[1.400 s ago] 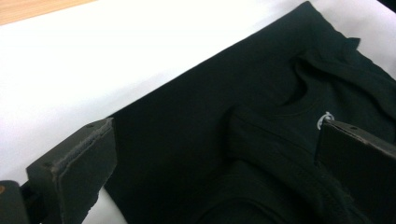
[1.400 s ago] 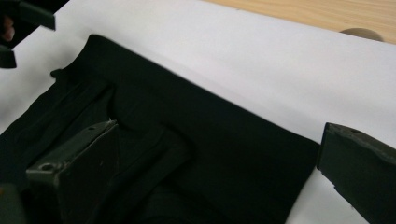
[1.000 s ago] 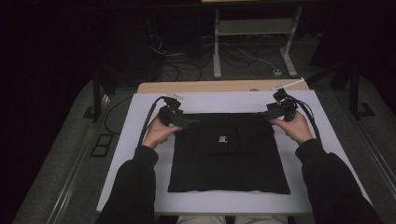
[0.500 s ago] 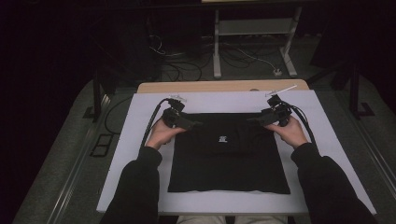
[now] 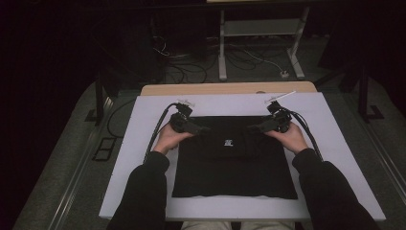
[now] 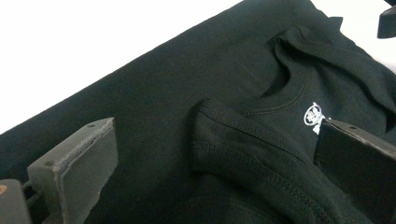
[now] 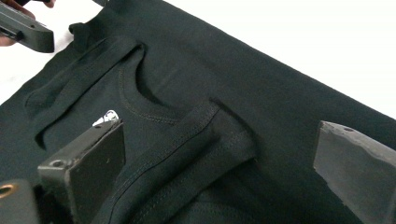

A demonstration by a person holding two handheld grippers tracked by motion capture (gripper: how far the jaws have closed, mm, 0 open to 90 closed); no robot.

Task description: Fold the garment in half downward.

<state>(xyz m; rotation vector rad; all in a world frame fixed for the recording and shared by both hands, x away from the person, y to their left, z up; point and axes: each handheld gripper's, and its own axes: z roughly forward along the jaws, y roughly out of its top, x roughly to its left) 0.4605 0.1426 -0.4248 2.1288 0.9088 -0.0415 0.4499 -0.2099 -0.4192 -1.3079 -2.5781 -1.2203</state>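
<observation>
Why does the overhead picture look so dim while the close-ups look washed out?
High view: room dark, black shirt nearly featureless. Left gripper view: white table overexposed, stitching sharp, near jaws soft. Right gripper view: same blown-out white, sleeve hem crisp.

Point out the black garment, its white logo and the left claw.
black garment (image 5: 230, 177), high view, flat lower body panel.
white logo (image 6: 314, 113), left gripper view, print below the neckline.
left claw (image 5: 203, 129), high view, between its open tips.
</observation>
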